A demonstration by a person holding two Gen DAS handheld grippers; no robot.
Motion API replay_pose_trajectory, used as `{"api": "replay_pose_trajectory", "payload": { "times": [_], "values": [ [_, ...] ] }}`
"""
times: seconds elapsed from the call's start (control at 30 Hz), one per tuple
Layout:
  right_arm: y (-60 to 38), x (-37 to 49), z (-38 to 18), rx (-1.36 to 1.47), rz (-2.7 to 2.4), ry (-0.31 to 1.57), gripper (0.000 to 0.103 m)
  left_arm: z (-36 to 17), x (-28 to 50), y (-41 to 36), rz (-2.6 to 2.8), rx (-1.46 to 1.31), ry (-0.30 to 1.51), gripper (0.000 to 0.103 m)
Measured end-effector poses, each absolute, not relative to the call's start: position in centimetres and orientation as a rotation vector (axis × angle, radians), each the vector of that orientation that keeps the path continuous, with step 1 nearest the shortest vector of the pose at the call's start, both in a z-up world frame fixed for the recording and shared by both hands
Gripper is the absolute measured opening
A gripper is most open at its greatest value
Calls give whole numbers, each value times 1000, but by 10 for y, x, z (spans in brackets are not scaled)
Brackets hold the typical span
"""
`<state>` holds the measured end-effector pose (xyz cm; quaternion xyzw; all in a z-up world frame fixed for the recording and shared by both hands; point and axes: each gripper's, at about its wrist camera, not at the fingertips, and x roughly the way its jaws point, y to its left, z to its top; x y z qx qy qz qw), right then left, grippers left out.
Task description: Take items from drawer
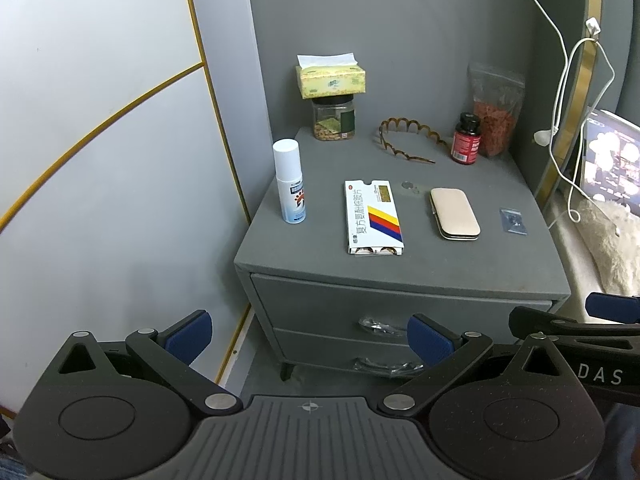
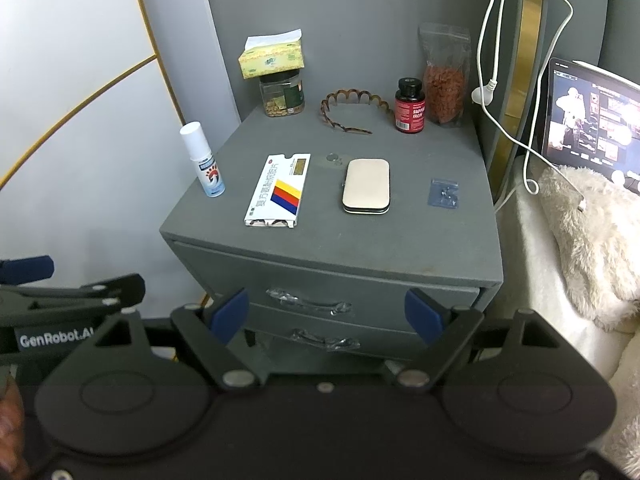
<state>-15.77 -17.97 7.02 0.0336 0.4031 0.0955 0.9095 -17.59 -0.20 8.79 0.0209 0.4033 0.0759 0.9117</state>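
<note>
A grey nightstand (image 1: 400, 276) (image 2: 332, 256) stands ahead with two closed drawers. The upper drawer (image 1: 320, 304) (image 2: 248, 272) has a handle (image 1: 378, 326) (image 2: 308, 302) wrapped in clear film, as does the lower drawer's handle (image 1: 388, 366) (image 2: 326, 342). My left gripper (image 1: 310, 340) is open, held short of the drawer fronts with nothing between its blue pads. My right gripper (image 2: 326, 314) is also open and empty, in front of the handles. On top lie a white medicine box (image 1: 374, 218) (image 2: 278, 192) and a beige case (image 1: 455, 213) (image 2: 367, 186).
On the nightstand top also stand a white spray bottle (image 1: 289, 182), a jar (image 1: 334, 118) under a tissue box (image 1: 331, 78), a red pill bottle (image 1: 466, 138), a brown headband (image 1: 408, 140), a snack bag (image 1: 496, 114) and a small plastic bag (image 1: 513, 221). Cables (image 2: 520, 80), a tablet (image 2: 592, 120) and a fluffy blanket (image 2: 592, 240) lie right.
</note>
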Motion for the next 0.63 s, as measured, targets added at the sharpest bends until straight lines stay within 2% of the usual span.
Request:
{"api": "replay_pose_trajectory", "payload": {
  "times": [0.63],
  "values": [
    [-181, -158, 69, 59, 201, 833, 84, 86, -177, -2, 156, 45, 831, 103]
  ]
}}
